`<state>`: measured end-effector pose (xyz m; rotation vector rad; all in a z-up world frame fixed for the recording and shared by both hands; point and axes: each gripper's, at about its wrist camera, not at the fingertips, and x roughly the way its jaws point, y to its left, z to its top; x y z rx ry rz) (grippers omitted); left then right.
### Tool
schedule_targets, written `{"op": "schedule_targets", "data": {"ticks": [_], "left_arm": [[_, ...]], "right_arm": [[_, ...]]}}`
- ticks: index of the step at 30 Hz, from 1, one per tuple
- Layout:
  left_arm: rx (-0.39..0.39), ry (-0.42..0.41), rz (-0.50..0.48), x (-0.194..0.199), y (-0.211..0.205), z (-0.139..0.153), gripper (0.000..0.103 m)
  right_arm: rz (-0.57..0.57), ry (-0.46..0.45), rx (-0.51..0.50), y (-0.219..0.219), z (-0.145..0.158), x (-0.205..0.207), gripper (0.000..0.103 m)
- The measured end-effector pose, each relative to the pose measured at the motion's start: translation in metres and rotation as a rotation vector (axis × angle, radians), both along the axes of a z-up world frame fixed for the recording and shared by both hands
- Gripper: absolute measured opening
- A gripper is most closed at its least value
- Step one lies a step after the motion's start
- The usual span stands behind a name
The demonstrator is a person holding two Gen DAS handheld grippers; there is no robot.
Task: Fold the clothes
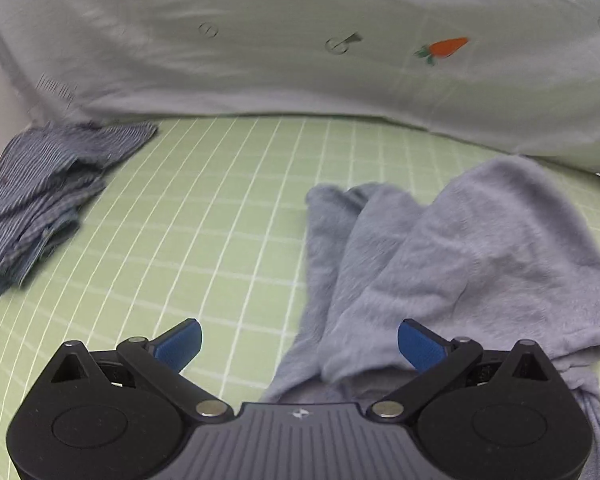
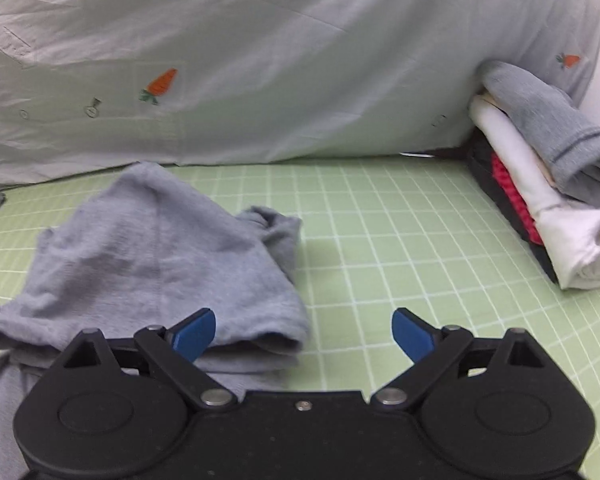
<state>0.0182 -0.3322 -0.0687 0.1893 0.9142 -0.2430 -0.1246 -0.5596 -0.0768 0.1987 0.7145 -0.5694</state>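
Observation:
A crumpled grey-blue garment (image 1: 460, 256) lies on the green grid sheet (image 1: 220, 208), partly folded over itself. In the left wrist view it lies at the right; my left gripper (image 1: 300, 346) is open and empty, its right finger over the garment's near edge. In the right wrist view the same garment (image 2: 152, 256) lies at the left. My right gripper (image 2: 304, 338) is open and empty, its left finger above the garment's near hem, its right finger over bare sheet.
A large pale quilt with carrot prints (image 1: 300, 40) runs along the back in both views (image 2: 260, 60). A striped blue garment (image 1: 40, 192) lies bunched at the left. A stack of folded clothes (image 2: 540, 184) (grey, white, red, black) stands at the right.

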Motion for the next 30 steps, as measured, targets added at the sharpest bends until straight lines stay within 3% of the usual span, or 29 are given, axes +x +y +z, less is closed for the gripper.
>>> {"op": "schedule_targets", "data": {"ticks": [3,7,10,13,19,23,30], "left_arm": [[0.025,0.040,0.022,0.008,-0.001,-0.013,0.103],[0.093,0.148,0.060,0.025,0.003,-0.042,0.103],[0.031,0.176,0.071,0.035,0.010,-0.044,0.103],[-0.002,0.118,0.048,0.033,0.012,-0.026,0.103],[-0.094,0.049,0.033,-0.004,0.033,0.017,0.103],[-0.097,0.045,0.048,-0.043,0.059,0.026,0.103],[-0.072,0.208,0.127,-0.092,0.120,-0.011,0.103]], "right_arm": [[0.015,0.014,0.017,0.003,-0.007,0.009,0.097],[-0.002,0.127,0.038,-0.004,-0.032,0.023,0.097],[-0.001,0.162,0.103,-0.008,-0.043,0.029,0.097],[0.022,0.147,0.106,-0.004,-0.035,0.029,0.097],[0.043,0.046,0.094,0.015,0.000,-0.002,0.097],[0.047,0.036,0.138,0.029,0.006,-0.040,0.098],[-0.004,0.138,0.270,0.039,-0.025,-0.104,0.098]]}}
